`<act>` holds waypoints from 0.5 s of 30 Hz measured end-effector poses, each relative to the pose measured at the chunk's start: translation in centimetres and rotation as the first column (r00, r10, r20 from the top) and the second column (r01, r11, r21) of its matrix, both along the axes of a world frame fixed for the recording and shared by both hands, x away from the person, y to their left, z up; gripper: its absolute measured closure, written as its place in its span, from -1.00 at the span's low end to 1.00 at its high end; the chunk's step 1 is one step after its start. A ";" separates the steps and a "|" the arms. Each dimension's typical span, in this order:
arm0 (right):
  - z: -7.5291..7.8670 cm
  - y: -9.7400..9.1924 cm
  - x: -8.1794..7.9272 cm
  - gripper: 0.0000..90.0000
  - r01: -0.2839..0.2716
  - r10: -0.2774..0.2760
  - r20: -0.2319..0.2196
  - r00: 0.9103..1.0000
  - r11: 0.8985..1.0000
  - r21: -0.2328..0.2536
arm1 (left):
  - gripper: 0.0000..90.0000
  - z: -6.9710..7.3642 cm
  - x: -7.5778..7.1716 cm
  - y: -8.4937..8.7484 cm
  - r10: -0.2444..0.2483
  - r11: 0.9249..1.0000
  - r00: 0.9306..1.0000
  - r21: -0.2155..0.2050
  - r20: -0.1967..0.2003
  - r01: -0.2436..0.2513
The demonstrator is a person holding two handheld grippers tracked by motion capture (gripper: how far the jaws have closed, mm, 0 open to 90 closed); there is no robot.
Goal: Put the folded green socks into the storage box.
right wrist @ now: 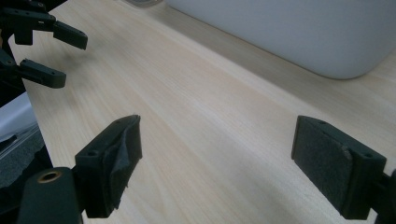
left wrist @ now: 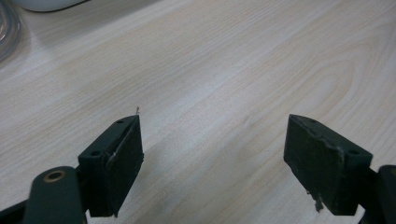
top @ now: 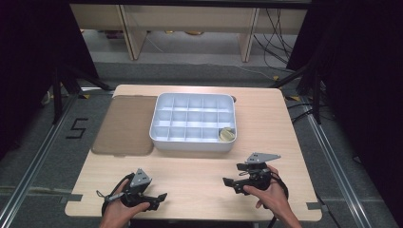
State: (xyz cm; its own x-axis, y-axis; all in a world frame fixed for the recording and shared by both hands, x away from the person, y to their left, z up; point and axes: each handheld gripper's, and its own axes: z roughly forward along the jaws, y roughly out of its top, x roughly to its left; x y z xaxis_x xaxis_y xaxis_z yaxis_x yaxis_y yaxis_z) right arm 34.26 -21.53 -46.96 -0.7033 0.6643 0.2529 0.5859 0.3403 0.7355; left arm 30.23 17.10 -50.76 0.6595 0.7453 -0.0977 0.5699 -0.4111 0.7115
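My right gripper [top: 232,184] stands spread wide with nothing between its pads, low over the bare wooden table [top: 199,166] near the front edge. My left gripper [top: 161,198] is likewise released and empty, just off to the side, its jaws pointing toward the right one. The white compartment tray [top: 164,128] sits well ahead of both, mid-table, and the one thing in it, a small round yellowish piece [top: 226,134], rests in the near right corner cell.

My worry from here is the reach into that cell. The dividers stand close around the piece, so wide jaws could straddle a wall instead of the piece, or nudge the light tray across the table. The brown lid [top: 124,124] lies flat just beside the tray on its left; a shove from the right could push the tray onto it.
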 end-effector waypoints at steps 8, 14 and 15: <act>-0.6 -0.3 -0.8 -0.60 0.028 -0.028 -0.013 1.000 1.000 0.008 | -0.57 0.0 0.0 0.0 -0.006 1.000 1.000 0.003 0.003 0.006; -1.2 -0.6 -1.0 -0.60 0.008 -0.008 -0.002 1.000 1.000 -0.020 | -0.57 0.1 0.0 0.1 -0.021 1.000 1.000 0.010 -0.003 0.021; -1.4 -0.6 -1.1 -0.60 -0.003 0.003 -0.021 1.000 1.000 -0.004 | -0.57 0.1 0.1 0.1 -0.025 1.000 1.000 0.012 0.003 0.025</act>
